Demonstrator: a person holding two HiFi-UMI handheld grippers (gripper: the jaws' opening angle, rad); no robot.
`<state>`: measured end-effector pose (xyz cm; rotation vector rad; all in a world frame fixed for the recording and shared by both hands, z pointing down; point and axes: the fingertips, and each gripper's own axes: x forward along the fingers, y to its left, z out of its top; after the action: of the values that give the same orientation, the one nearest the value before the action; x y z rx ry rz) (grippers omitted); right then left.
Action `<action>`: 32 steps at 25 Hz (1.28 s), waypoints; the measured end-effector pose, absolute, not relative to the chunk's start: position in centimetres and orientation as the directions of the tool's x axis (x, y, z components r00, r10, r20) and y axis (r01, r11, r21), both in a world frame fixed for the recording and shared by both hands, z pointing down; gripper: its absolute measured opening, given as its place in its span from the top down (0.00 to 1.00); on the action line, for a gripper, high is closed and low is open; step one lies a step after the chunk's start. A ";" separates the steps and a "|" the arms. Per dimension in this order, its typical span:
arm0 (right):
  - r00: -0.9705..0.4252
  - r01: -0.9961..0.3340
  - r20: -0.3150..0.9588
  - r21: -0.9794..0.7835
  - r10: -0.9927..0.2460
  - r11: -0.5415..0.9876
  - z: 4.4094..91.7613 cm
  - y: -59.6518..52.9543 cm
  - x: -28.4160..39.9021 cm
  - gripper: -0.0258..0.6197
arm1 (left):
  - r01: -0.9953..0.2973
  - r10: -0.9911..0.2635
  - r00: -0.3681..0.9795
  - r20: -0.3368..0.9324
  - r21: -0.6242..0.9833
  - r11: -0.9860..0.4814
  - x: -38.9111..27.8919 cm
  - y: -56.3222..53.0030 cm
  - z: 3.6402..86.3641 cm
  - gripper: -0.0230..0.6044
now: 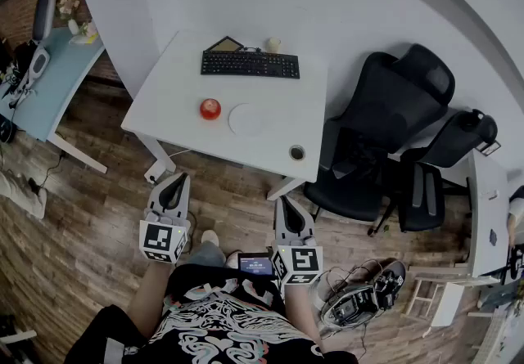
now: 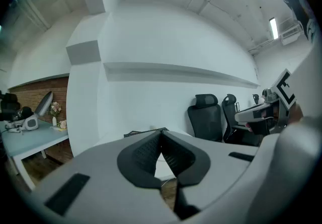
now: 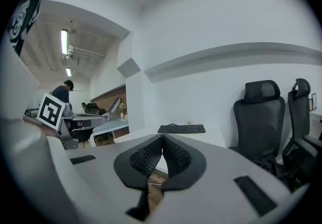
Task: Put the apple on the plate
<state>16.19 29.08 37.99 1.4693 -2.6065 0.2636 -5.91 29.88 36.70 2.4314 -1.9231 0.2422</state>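
Left gripper [image 2: 161, 137]: your fingers are pressed together, nothing between them.
Right gripper [image 3: 162, 141]: tips touching, empty.
Round red apple [image 1: 210, 109]: near the front edge of the white rectangular desk [image 1: 164, 84], just beside the flat white round plate [image 1: 250, 119], not touching it.
Black keyboard [image 1: 250, 65]: along the back edge.
Markings: black-and-white square codes on your cubes [image 1: 164, 240].
Room: wood-plank floor [image 1: 98, 215], black office chairs [image 1: 385, 133].

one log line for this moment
phase: before reach | left gripper: jaws shut, empty | right gripper: jaws shut, empty | apple: on table, left of plate, untouched
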 end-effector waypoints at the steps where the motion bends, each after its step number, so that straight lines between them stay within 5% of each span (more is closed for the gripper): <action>1: -0.515 -0.857 0.204 -0.084 -0.833 0.509 37.9 29.1 16.3 0.91 | -0.970 -0.966 0.221 0.137 -0.073 -0.233 -5.9 30.0 36.5 0.94; 32: -0.672 -0.739 0.112 -0.166 -0.732 0.653 36.7 24.4 12.2 0.91 | -0.987 -0.981 0.150 0.122 -0.042 -0.156 -8.6 26.3 36.6 0.94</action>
<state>12.17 24.43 36.68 1.2571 -2.8241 0.3077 -8.63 26.28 36.59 2.3453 -2.0095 0.1866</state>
